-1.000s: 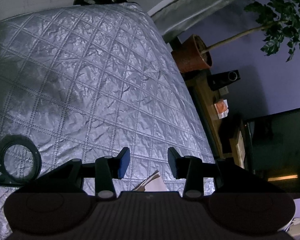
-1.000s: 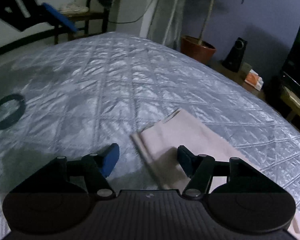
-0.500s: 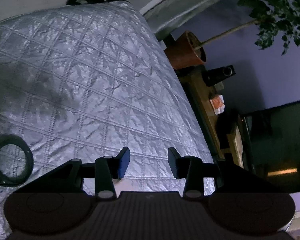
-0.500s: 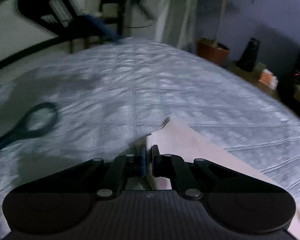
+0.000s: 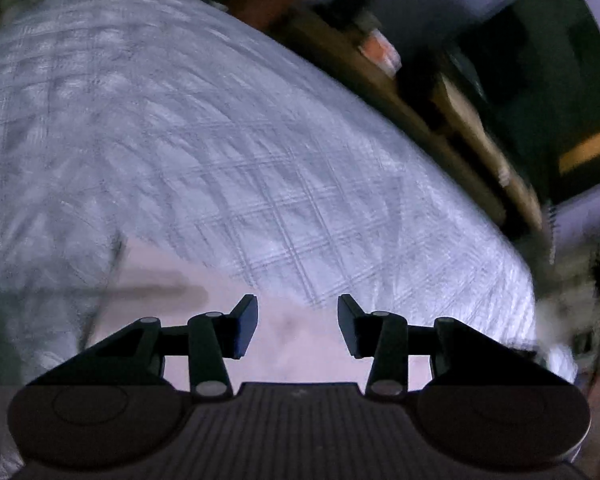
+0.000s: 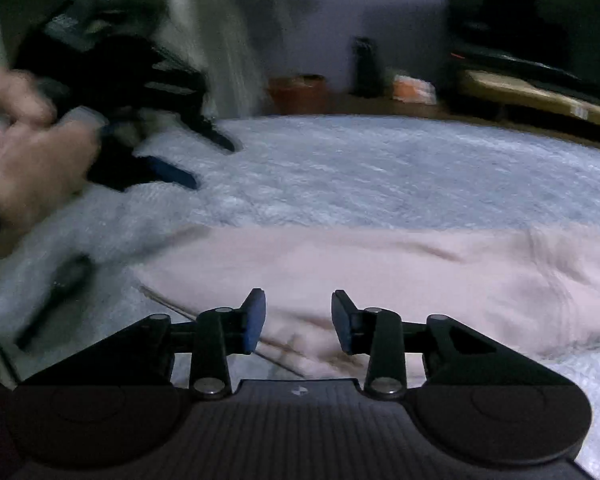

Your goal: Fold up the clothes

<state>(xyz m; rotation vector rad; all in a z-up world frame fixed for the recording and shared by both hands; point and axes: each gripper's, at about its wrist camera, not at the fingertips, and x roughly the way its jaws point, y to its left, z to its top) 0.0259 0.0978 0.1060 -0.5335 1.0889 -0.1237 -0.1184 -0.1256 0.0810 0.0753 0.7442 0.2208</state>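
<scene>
Both grippers, left (image 5: 297,326) spread and right (image 6: 298,321) opening, hang empty over the pink cloth (image 6: 380,276); pinch matching corners, keeping edges aligned.

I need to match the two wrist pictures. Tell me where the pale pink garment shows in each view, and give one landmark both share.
Left wrist view: the pale pink garment lies at the bottom centre, behind the open left gripper, blurred.
Right wrist view: the garment spreads across the lower middle and right, beyond the opening right gripper, nothing between its jaws.
Shared landmark: the orange box on the wooden shelf beyond the quilted bed.
</scene>
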